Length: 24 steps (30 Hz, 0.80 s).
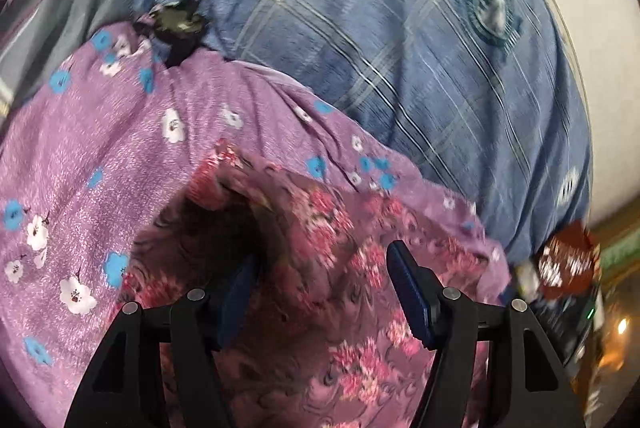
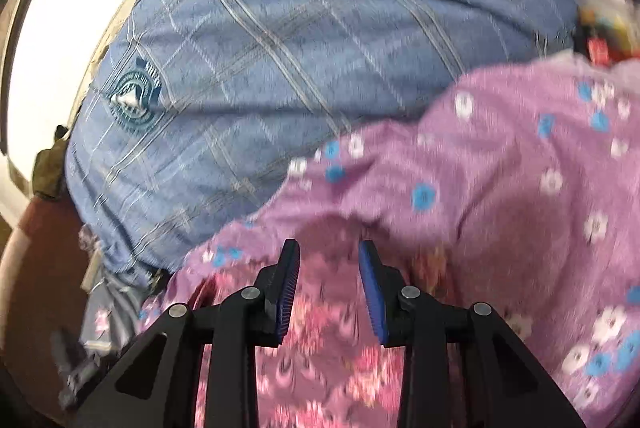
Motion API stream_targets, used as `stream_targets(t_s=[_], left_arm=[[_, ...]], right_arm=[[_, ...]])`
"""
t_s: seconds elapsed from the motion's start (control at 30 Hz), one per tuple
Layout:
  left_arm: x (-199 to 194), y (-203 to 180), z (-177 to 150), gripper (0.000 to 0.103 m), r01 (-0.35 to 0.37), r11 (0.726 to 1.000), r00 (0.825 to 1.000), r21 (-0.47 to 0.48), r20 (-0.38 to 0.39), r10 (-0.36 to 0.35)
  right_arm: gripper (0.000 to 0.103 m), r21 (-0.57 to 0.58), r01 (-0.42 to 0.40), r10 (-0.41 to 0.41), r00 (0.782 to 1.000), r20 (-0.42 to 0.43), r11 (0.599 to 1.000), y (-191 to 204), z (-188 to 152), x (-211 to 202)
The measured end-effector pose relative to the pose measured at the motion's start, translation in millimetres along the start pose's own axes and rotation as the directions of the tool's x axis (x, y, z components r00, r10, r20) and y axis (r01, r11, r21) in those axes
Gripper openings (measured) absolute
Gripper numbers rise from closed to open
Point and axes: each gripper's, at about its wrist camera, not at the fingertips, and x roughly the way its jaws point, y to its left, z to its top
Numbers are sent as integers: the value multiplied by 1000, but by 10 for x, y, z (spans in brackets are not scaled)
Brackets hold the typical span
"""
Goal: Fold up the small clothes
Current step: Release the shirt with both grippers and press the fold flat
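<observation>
A dark pink garment [image 1: 344,260] with red and pink flowers lies rumpled on a lilac cloth [image 1: 120,148] printed with white and blue blossoms. My left gripper [image 1: 320,284] hangs just over the garment with its jaws wide apart, and a raised fold sits by the left pad. In the right wrist view the same garment [image 2: 320,368] lies under my right gripper [image 2: 329,284]. Its blue pads stand a narrow gap apart, and the cloth shows through the gap unpinched. Both views are blurred.
A blue plaid bedcover [image 1: 360,28] [image 2: 280,48] with a round emblem [image 2: 134,100] bulges behind the lilac cloth [image 2: 500,168]. A white wall [image 1: 580,28] stands beyond it. A small dark object [image 1: 176,24] lies at the cloth's far edge. Red patterned fabric [image 1: 568,264] shows at the side.
</observation>
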Motion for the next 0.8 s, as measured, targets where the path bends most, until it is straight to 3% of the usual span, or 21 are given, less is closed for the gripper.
stream_targets(t_s=[0.1,0.2,0.33,0.4,0.43,0.47,0.5,0.53,0.57,0.6,0.63,0.7,0.77,0.8], left_arm=[[147,145,144,65,104,991,994,-79,-37,-108],[306,269,253,65,160,978,984,-135,-57,-169],[318,450,462,65,269,941,963,-207,72,-259],[235,527,532,64,314,919,947,-240,147,-286],[127,560,556,64,316,915,941,-252,209,-267],[2,567,554,64,308,919,931,-245,278,-237],[-167,552,559,64,301,929,910,-216,357,-212],[-341,526,568,68,283,942,888,-181,421,-186],[-476,493,585,75,241,958,881,-158,448,-148],[-536,471,598,78,191,970,893,-151,438,-107],[-558,460,629,79,136,980,914,-147,399,-67],[-515,448,663,79,125,982,940,-140,334,-72],[-392,350,688,79,36,994,978,-100,208,-15],[-325,270,686,78,-5,998,985,-65,173,16]], right_arm=[[32,-49,33,-39,990,-132,998,156,-81,386],[33,-38,106,-109,988,-113,994,119,-71,634],[31,62,95,-92,994,-58,994,-92,17,850],[33,42,101,-101,995,-18,994,-45,24,794],[36,0,95,-94,994,50,996,46,3,683],[38,-39,82,-78,993,91,996,121,-14,609],[40,-81,75,-66,991,114,994,204,-19,551],[42,-131,70,-54,991,125,989,292,-30,493],[42,-181,68,-46,992,121,981,395,-62,451],[42,-194,69,-47,992,115,979,391,-74,434],[42,-199,69,-49,993,105,978,410,-91,418],[42,-181,80,-65,994,85,980,378,-68,378],[39,-157,134,-126,990,61,978,292,-30,324],[39,-140,138,-132,990,54,980,259,-20,294]])
